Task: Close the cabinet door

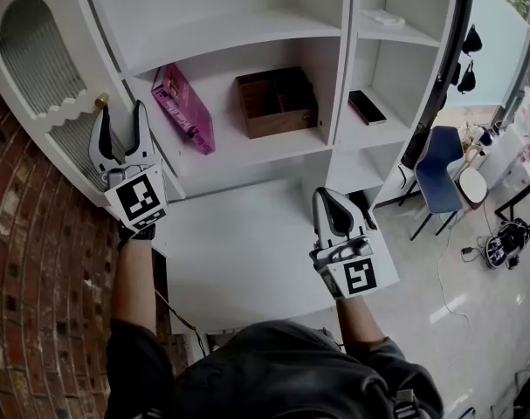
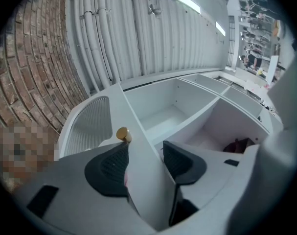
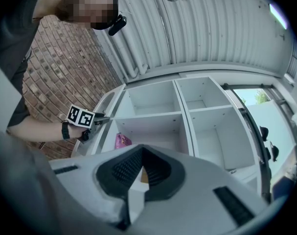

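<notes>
The left tongs (image 1: 120, 116) (image 2: 146, 150) are clamping the free edge of the white cabinet door (image 1: 39, 55) (image 2: 92, 124), one pad on each face. The door is standing wide open, swung out from the cabinet (image 1: 247, 26). Its arched, ribbed panel is lying just left of these tongs. A small brass knob (image 1: 101, 101) (image 2: 123, 134) is sitting right at the tip of the left jaw.

The right tongs (image 1: 332, 195) (image 3: 141, 152) are hanging lower and to the right of the left pair. Their jaws are pressed together with nothing between them, and they are hovering over the white counter (image 1: 238, 260) below the shelves.

Beyond both pairs, the open shelves are holding a pink box (image 1: 184, 107) (image 3: 122, 141) leaning just right of the left tongs. A brown wooden box (image 1: 278, 101) is sitting above the right tongs. A flat dark object (image 1: 367, 106) is lying one bay further right. A brick wall (image 1: 29, 269) is running along the far left, and a blue chair (image 1: 439, 175) is standing well off to the right.
</notes>
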The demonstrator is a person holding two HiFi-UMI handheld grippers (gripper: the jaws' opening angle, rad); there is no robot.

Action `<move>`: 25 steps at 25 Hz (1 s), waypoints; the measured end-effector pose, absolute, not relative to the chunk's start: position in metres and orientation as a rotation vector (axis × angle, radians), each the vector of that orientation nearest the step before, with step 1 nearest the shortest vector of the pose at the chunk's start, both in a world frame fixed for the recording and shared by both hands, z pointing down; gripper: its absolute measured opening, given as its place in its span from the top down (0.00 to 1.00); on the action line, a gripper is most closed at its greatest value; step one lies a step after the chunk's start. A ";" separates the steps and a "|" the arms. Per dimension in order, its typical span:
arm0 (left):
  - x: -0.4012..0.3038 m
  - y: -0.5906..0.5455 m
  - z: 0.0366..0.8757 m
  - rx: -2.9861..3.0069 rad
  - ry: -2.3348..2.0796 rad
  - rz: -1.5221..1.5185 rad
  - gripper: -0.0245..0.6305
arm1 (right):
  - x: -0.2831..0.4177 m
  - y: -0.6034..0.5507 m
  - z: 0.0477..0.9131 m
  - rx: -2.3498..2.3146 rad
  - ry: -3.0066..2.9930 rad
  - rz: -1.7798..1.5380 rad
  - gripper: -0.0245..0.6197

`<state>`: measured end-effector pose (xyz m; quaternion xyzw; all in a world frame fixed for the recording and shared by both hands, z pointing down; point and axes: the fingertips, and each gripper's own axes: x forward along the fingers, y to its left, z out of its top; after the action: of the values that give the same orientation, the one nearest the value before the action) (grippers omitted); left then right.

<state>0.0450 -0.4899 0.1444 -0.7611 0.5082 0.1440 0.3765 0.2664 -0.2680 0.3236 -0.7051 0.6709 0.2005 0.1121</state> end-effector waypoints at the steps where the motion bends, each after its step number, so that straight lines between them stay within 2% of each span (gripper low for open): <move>1: 0.046 -0.491 0.145 -1.945 1.302 0.367 0.64 | 0.267 -0.269 0.324 -2.070 1.971 0.588 0.96; 25: 0.064 -0.519 0.146 -1.913 1.347 0.327 0.64 | 0.299 -0.284 0.333 -2.082 1.984 0.550 0.96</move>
<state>0.0642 -0.5188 0.1457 -0.7490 0.5276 0.1281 0.3798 0.2994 -0.2840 0.3329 -0.7070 0.6737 0.1868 0.1068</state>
